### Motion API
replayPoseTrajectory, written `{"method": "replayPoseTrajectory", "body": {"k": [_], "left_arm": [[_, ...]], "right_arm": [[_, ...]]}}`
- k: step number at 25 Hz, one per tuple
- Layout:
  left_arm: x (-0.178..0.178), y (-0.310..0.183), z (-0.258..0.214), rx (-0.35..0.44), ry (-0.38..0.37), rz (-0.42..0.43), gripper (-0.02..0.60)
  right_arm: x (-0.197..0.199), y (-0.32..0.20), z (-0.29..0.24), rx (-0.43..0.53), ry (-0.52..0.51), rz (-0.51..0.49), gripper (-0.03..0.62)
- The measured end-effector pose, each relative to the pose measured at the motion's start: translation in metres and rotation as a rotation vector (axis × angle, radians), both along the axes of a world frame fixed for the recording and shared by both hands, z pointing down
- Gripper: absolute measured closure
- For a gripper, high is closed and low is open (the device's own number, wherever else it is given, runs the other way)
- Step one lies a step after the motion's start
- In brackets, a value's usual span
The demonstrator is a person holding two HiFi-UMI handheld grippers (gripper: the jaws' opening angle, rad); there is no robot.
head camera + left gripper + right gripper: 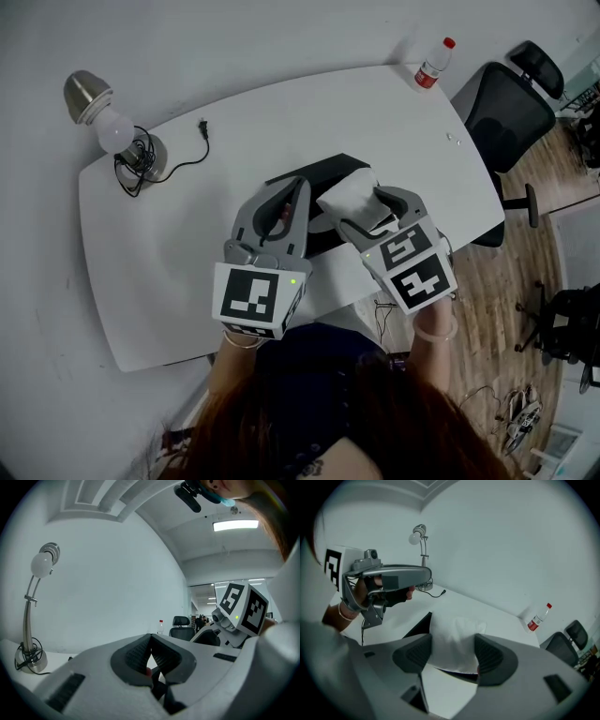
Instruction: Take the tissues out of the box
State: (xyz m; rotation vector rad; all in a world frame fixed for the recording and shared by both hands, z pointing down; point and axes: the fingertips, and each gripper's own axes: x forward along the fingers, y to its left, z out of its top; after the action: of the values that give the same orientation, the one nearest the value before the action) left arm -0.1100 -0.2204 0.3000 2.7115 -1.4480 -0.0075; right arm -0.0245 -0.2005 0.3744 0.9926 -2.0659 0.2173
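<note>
A black tissue box (330,169) lies on the white table (169,253), mostly hidden under the two grippers. My right gripper (367,208) is shut on a thick white wad of tissues (349,199) and holds it above the box. In the right gripper view the tissues (454,639) fill the gap between both pads, with the box's dark edge (419,625) showing behind them. My left gripper (296,187) hovers level over the box's left side, and its jaws meet at the tip (150,641) with nothing between them.
A desk lamp (108,122) with a coiled black cable (187,155) stands at the table's far left. A red-capped bottle (433,64) sits at the far right corner. A black office chair (511,112) stands beyond the right edge, over wooden floor.
</note>
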Motion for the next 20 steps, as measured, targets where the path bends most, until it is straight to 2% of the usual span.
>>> {"method": "replayPoseTrajectory", "body": {"k": [9,20], "left_arm": [[0.021,0.002,-0.009,0.017,-0.013,-0.039,0.56],[0.032,0.002,-0.014,0.027,-0.022,-0.134,0.56]], "right_arm": [[0.029,-0.003,-0.009,0.015,-0.022,-0.015,0.293],[0.066,-0.013,-0.013,0.021,-0.045,-0.031,0.293]]}}
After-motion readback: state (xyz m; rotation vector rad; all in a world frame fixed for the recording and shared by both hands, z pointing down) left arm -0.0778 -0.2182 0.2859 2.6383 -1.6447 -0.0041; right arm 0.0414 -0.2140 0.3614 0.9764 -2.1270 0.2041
